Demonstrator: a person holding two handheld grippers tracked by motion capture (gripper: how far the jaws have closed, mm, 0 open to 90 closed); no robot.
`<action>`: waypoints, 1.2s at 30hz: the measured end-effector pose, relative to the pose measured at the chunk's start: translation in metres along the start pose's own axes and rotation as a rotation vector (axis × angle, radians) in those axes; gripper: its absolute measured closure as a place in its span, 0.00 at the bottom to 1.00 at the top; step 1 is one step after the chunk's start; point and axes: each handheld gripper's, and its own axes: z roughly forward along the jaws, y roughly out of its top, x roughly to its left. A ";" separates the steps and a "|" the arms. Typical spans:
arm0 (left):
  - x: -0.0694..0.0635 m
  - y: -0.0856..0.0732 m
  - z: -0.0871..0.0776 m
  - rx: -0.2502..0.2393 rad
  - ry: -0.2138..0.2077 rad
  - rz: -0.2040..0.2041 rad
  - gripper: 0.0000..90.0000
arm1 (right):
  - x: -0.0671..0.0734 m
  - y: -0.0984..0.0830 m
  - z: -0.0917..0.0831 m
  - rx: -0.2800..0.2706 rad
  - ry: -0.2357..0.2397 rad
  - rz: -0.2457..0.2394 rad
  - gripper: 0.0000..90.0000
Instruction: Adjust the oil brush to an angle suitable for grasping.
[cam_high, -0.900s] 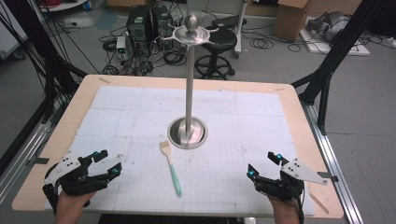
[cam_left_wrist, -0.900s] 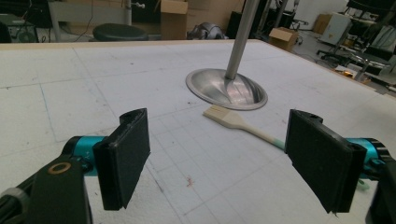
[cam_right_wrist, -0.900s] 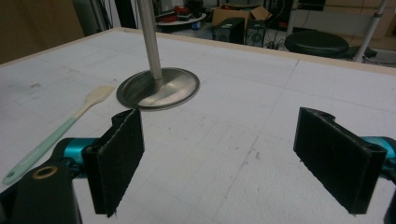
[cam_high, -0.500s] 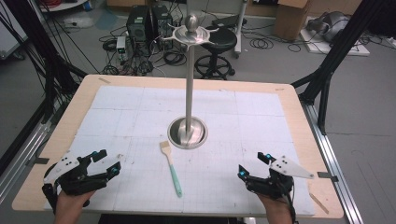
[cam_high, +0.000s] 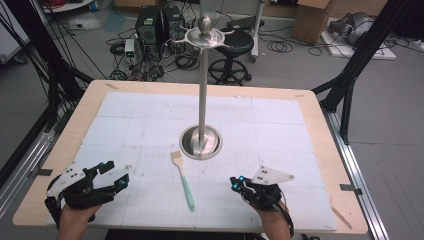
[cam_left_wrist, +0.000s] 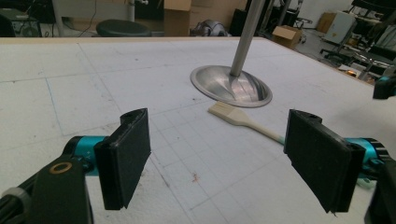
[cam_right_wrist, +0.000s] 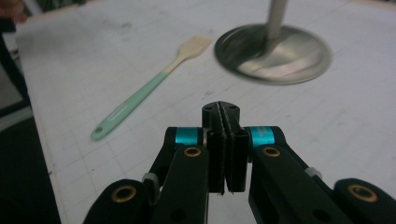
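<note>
1. The left gripper (cam_high: 111, 175) has its fingers (cam_left_wrist: 125, 156) spread wide and empty; keep them so, low over the counter (cam_high: 310, 130).
2. The spatula (cam_high: 183, 179) lies flat between both grippers, ahead and to the right of the left fingers, its blade just short of the stand (cam_high: 201, 141).
3. The right gripper (cam_high: 238, 183) is clenched on nothing; I judge it should release before closing across the mint handle (cam_right_wrist: 130, 105).
4. Hidden: the stand's top in both gripper views; part of the handle behind the left gripper's finger.
</note>
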 end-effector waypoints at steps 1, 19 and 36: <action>0.000 0.000 0.000 0.002 0.001 -0.002 0.26 | 0.003 0.001 0.012 0.041 0.030 -0.010 0.99; 0.005 -0.001 -0.003 0.004 0.024 -0.022 0.27 | 0.053 0.013 0.091 0.230 0.238 -0.139 1.00; 0.009 -0.001 -0.004 0.016 0.028 -0.037 0.31 | 0.087 0.035 0.137 0.210 0.307 -0.143 1.00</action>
